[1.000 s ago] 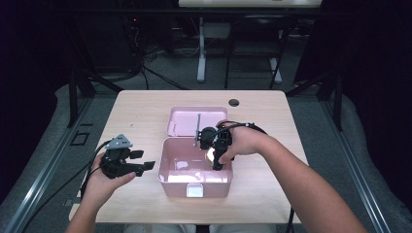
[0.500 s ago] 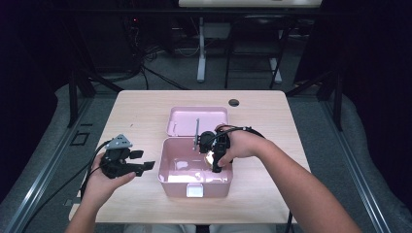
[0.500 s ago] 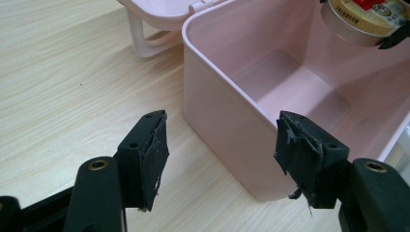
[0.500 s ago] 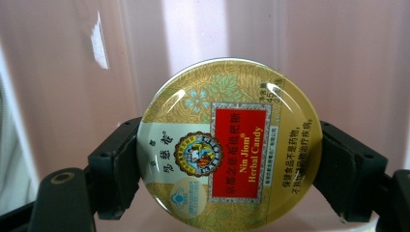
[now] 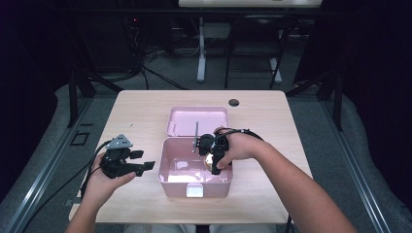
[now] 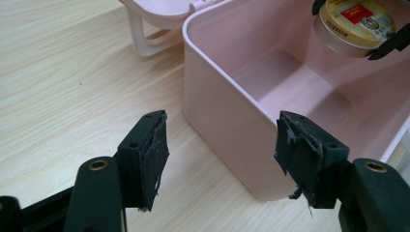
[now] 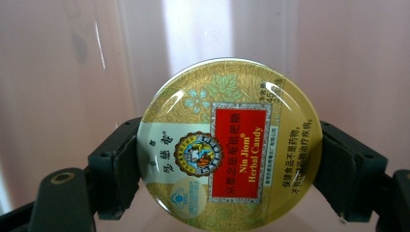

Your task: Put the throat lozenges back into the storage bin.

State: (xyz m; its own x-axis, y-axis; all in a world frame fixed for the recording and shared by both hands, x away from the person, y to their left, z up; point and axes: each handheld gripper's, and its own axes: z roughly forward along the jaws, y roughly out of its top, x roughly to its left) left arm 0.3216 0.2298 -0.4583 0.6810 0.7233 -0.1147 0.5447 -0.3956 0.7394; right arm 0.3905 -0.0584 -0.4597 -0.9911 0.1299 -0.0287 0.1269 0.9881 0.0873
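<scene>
Candy tin (image 7: 228, 145) sits clamped between the right claw (image 5: 212, 156) jaws (label up), hanging inside the pink box (image 5: 171, 178); left claw (image 5: 141, 160) gapes empty.

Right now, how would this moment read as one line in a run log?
right hand-held gripper: shut on candy tin, inside open pink box | left hand-held gripper: open, empty, beside box

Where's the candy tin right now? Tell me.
The candy tin is clamped in the right gripper, held inside the open pink box near its right wall, mid-table in the high view.
</scene>
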